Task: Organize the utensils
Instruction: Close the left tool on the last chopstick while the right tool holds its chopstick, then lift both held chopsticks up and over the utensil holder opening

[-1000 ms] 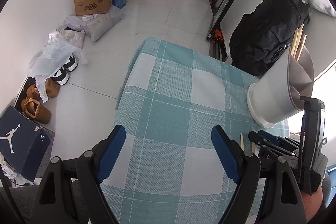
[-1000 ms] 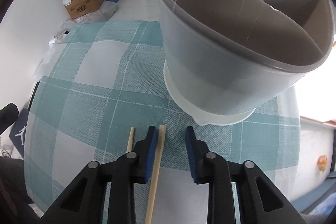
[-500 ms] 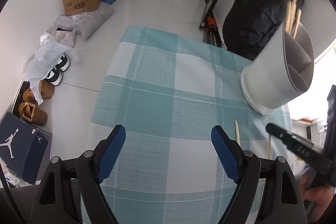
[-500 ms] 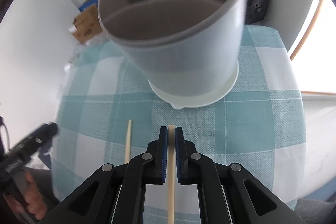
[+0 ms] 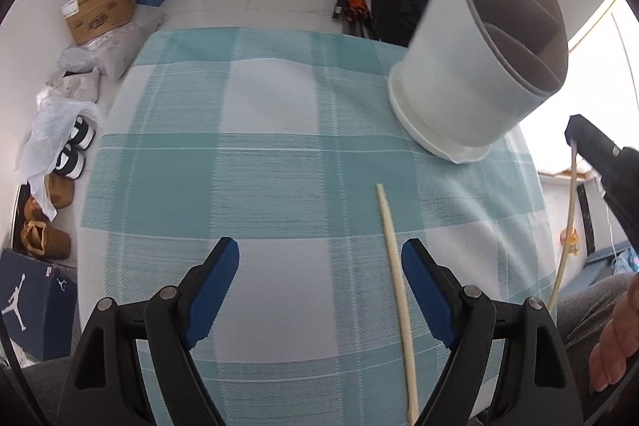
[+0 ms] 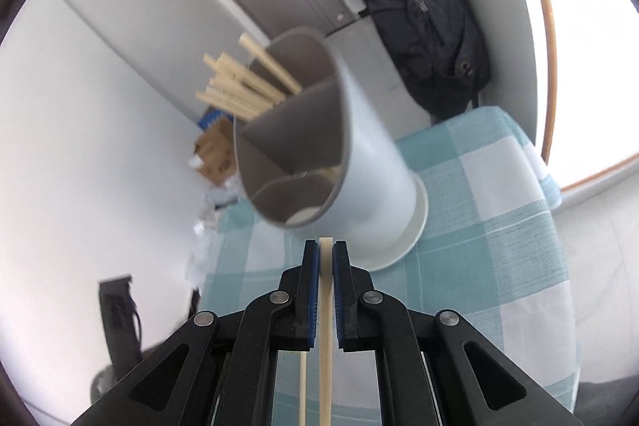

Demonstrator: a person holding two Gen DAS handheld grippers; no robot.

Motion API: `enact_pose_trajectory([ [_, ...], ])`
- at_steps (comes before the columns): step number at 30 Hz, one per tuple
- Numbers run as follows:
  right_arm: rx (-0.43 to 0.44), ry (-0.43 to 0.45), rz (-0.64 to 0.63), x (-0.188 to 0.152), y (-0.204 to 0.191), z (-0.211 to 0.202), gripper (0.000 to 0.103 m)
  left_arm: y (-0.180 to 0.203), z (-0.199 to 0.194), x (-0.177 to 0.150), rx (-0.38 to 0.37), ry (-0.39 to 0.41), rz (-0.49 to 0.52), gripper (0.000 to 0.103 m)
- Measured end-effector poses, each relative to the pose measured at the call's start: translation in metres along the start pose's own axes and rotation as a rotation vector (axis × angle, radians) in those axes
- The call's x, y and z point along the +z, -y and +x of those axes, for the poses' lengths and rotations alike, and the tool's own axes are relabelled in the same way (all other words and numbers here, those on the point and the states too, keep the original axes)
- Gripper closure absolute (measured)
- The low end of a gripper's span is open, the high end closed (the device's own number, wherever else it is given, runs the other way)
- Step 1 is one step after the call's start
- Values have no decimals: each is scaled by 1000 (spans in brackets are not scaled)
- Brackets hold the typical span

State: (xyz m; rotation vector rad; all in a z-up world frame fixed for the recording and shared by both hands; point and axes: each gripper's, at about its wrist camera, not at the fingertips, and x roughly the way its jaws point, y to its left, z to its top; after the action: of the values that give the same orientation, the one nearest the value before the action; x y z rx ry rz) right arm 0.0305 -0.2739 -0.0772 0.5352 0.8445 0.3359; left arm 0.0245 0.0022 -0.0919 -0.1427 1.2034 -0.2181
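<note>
One chopstick [image 6: 325,290] pinched in right gripper [image 6: 326,250] fingers nr holder [image 6: 339,154]; left gripper [image 5: 319,266] fingers spread

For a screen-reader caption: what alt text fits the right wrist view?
The right hand-held gripper clamps one chopstick, pointed toward a grey divided utensil holder on a teal checked tablecloth. More chopsticks already stand in its far compartment.

Bright daylight, window [image 6: 591,46] glare blown out at right, fisheye-bent edges, holder [image 6: 319,146] motion-blurred
</note>
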Motion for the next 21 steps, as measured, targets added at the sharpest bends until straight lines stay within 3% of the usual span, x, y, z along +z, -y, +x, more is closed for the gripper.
enact_pose_trajectory([
  [5, -30, 65, 39, 1, 17, -8, 97, 18, 6, 10, 25, -21, 40, 23],
  [10, -72, 89, 38, 1, 19, -8, 97, 28, 18, 17, 68, -60, 78, 38],
  [12, -87, 108, 37, 2, 23, -10, 97, 29, 22, 17, 74, -83, 77, 57],
  [17, -78, 134, 60, 6, 30, -15, 97, 35, 26, 19, 122, -90, 106, 65],
  [21, -67, 140, 86, 8, 33, -18, 97, 47, 27, 21, 123, -96, 138, 93],
])
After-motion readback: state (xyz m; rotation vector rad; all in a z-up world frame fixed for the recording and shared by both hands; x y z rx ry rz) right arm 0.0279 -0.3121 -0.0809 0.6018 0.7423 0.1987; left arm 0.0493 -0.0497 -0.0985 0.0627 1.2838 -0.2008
